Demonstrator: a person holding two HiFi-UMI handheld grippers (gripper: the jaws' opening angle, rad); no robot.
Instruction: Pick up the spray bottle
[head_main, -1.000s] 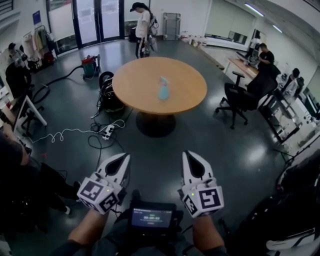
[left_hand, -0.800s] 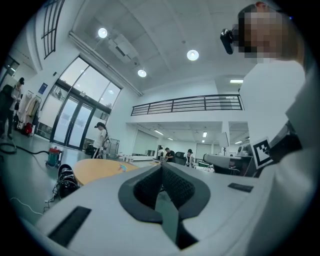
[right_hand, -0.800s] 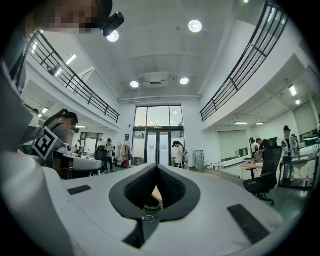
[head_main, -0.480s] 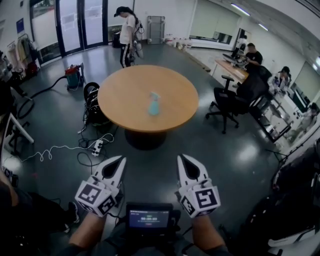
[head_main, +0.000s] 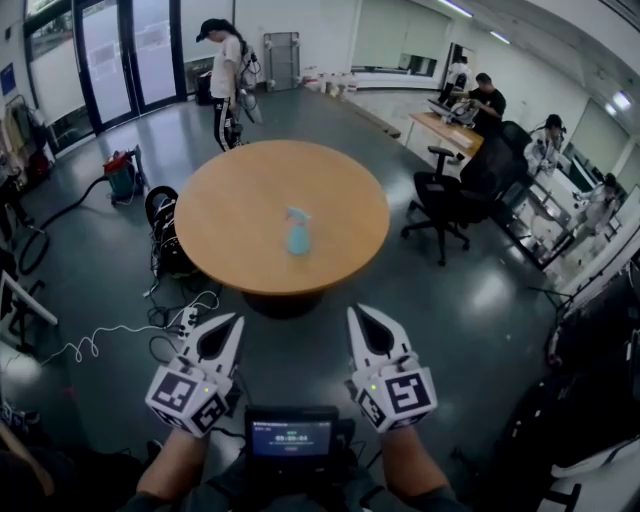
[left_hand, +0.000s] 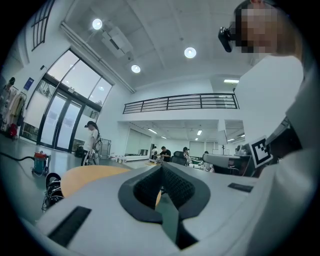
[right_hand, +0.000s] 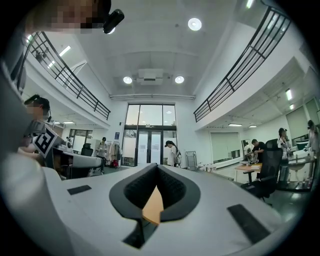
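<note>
Round wooden counter (head_main: 240, 215) carries the spray bottle (head_main: 297, 232) at twelve o'clock; left claw (head_main: 232, 326) and right claw (head_main: 357, 316) are both closed, empty.

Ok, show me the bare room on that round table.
The round wooden table is bare on every side of the light blue spray bottle near its middle, out to the rim. Crowded: the floor at its left, with white cable.

No words or numbers clear enough to read, small black screen (head_main: 291, 437) with tiny blurred digits, black and white square patterns (head_main: 178, 388) on the left gripper (head_main: 237, 320) and right gripper (head_main: 352, 310), small blue wall sign (head_main: 8, 78) too tiny to read
</note>
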